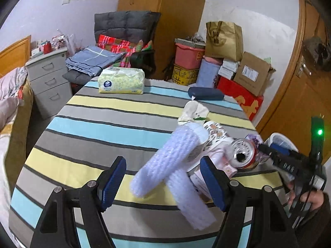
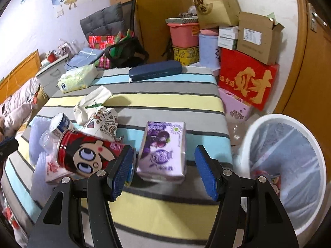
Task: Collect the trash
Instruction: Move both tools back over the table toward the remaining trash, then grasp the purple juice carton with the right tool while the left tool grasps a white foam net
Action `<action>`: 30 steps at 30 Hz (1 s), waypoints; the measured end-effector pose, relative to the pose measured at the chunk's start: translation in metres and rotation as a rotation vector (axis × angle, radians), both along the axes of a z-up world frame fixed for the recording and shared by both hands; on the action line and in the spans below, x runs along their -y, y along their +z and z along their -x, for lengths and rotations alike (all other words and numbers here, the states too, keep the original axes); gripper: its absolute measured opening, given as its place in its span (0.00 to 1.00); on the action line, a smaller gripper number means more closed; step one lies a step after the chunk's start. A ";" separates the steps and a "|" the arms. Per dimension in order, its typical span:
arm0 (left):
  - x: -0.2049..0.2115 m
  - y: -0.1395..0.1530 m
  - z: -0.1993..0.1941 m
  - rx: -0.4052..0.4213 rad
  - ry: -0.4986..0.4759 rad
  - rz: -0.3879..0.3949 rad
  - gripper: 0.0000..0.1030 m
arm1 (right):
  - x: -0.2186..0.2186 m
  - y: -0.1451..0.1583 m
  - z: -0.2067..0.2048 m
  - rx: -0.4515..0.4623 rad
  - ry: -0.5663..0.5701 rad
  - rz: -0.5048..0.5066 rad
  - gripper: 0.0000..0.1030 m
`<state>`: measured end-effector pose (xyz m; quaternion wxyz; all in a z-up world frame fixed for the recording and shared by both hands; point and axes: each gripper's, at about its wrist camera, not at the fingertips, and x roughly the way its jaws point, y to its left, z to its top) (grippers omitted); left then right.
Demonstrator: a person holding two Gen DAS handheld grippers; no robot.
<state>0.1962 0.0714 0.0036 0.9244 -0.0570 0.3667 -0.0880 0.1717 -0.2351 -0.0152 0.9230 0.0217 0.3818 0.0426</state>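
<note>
Striped worktop [image 1: 99,124] in grey, pale blue and yellow bands filling the middle of both views. At lower right of the right wrist view, just beside the worktop's edge, white round plastic bin [image 2: 289,165] lined with a clear bag, a little colourful litter at its bottom. Trash heaped toward the right of the left wrist view and the left of the right wrist view: two white bubble-wrap rolls [image 1: 167,161] lying crossed, lower centre of the left view; red drink can with a cartoon face [image 2: 86,155] on its side, open mouth seen at [image 1: 243,155]; purple-printed tissue pack [image 2: 163,155] lying flat, centre of the right view; crumpled white paper bag [image 2: 93,101] behind, patterned paper cup [image 2: 103,122] beside it. Farther back, yellow-green tissue pack [image 1: 121,80] and dark blue oblong case [image 1: 205,93].

Left claw [image 1: 163,186] open, empty, the bubble-wrap rolls lying between its blue pads, untouched. Right claw [image 2: 163,173] open, empty, the purple pack between and just ahead of its pads, the can just beside the left pad; contact there cannot be told.
</note>
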 end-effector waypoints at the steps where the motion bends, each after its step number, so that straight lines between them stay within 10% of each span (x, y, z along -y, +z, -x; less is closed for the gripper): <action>1: 0.000 -0.003 -0.004 -0.007 -0.011 -0.009 0.71 | 0.000 0.000 -0.001 -0.003 -0.005 -0.001 0.62; 22: -0.001 -0.042 -0.056 -0.119 -0.064 -0.049 0.73 | 0.014 -0.012 -0.023 -0.091 -0.050 0.019 0.62; 30: -0.003 -0.041 -0.056 -0.113 -0.075 0.000 0.45 | 0.018 -0.018 -0.021 -0.109 -0.038 -0.024 0.57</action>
